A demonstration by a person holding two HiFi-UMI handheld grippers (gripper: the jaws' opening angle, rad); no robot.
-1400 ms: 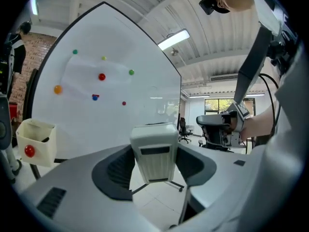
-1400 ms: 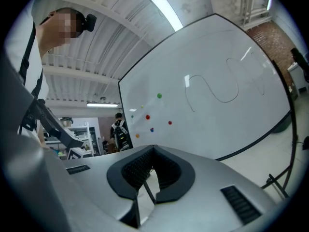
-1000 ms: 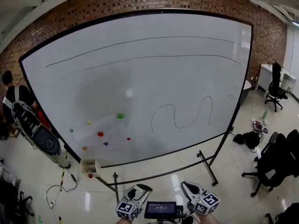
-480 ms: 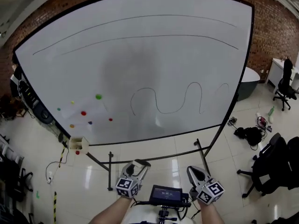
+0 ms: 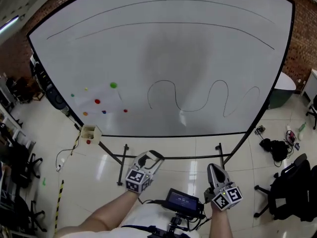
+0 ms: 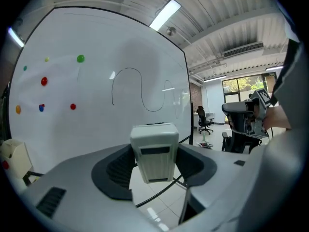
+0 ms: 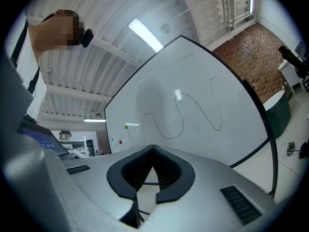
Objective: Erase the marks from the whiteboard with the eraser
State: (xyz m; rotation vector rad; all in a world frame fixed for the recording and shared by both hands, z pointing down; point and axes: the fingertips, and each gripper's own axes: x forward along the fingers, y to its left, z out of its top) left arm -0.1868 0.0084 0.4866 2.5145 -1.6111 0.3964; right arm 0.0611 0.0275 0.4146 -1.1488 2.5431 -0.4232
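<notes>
Nearer the whiteboard (image 5: 198, 58) than a second ago, my left gripper (image 5: 151, 157) clamps the white eraser (image 6: 154, 151), my right gripper (image 5: 214, 168) closed empty.

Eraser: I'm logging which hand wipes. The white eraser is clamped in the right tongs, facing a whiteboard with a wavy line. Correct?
No: the eraser is clamped in the left tongs, as the left gripper view shows; the right tongs are shut and empty. It faces a whiteboard with a wavy line, as stated.
</notes>
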